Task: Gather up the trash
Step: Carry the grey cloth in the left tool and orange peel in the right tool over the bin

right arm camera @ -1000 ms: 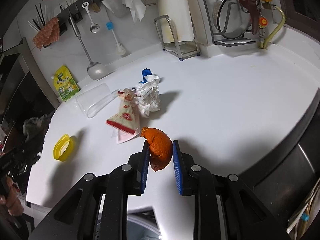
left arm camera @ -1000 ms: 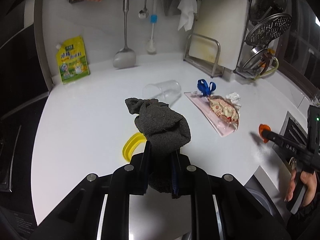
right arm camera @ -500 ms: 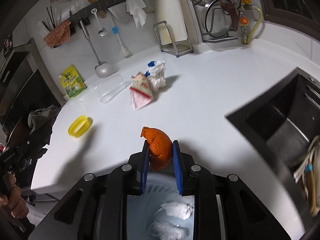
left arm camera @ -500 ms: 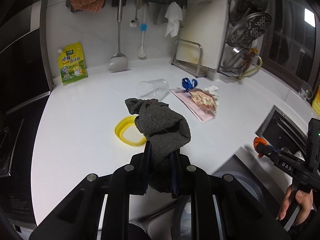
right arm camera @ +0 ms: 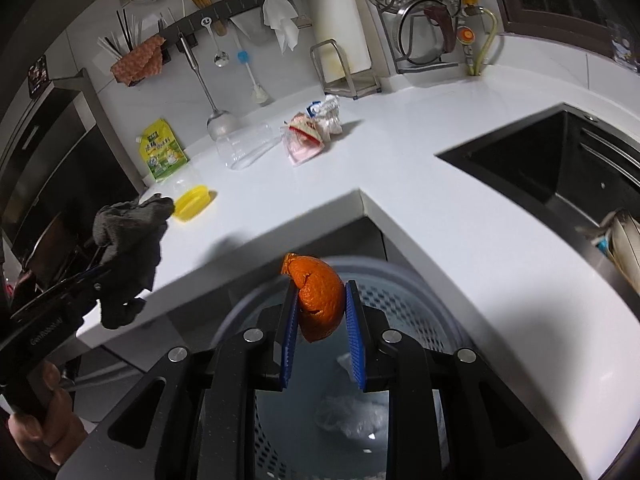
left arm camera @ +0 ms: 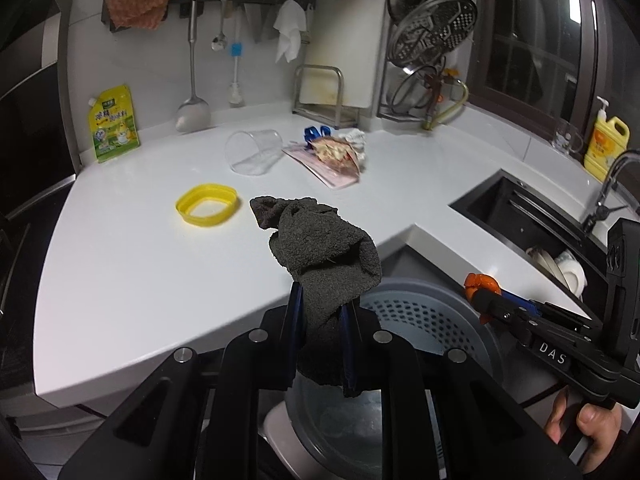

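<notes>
White L-shaped countertop (left arm camera: 132,264) fills most of both views, with a black sink (right arm camera: 560,172) cut into its right-hand run. Below the counter's inner corner stands a grey perforated trash bin (left arm camera: 416,320), open at the top, with some crumpled clear plastic lying in it in my right wrist view. My left gripper (left arm camera: 320,316) is clenched on a dark grey rag (left arm camera: 320,252), which sticks up between the blue pads and hangs below them, just over the bin's near rim, in front of the counter's front edge. My right gripper (right arm camera: 322,312) is clamped on a piece of orange peel (right arm camera: 316,300), held over the bin opening, off the counter. In the left wrist view the right gripper comes in from the right edge, with my hand (left arm camera: 588,428) on its handle.

Still on the counter: a clear plastic cup (left arm camera: 252,152) on its side toward the back edge; just right of it a pink snack wrapper (left arm camera: 332,160) with crumpled white paper (left arm camera: 356,140) and a blue scrap (left arm camera: 316,132) touching it. A yellow lid (left arm camera: 208,204) lies nearer the front, left of the rag. A green-yellow refill pouch (left arm camera: 114,122) leans on the wall at the back left corner. Yellow dish soap bottle (left arm camera: 606,142) sits at the far right edge behind the sink.
</notes>
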Motion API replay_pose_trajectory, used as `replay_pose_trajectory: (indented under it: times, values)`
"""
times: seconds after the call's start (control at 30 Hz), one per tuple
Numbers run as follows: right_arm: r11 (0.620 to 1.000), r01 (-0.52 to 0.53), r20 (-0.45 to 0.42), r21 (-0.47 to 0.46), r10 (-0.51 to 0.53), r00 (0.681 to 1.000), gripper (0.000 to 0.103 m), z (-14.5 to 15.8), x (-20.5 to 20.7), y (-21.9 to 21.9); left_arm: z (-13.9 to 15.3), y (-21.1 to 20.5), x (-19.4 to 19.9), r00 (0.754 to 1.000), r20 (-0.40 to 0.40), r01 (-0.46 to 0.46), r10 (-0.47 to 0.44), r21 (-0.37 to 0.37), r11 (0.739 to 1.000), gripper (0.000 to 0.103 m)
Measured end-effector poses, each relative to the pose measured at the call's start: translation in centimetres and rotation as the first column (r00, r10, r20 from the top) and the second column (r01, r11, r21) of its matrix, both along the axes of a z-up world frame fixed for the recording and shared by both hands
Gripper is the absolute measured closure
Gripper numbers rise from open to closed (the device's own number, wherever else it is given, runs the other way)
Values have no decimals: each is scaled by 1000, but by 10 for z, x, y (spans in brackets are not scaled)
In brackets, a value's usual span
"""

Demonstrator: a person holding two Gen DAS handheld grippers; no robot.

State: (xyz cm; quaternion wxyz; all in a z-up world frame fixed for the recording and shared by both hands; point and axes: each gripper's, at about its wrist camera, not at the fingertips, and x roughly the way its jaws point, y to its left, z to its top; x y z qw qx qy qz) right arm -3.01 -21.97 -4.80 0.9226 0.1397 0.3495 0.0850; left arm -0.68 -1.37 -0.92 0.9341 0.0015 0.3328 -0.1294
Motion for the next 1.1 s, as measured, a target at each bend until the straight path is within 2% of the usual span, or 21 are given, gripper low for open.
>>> replay_pose_trajectory:
  times: [0.53,1.1]
  values:
    - [1000,12,-52,-3,-13,999,81,-24,-45,0,-40,-30,-29,996,-62,65,-62,44,997,85]
    - [1000,-18,-117,3,18,993,80,-53,-41,9,-73,-38,-22,986,-163,54,-44,56,997,85]
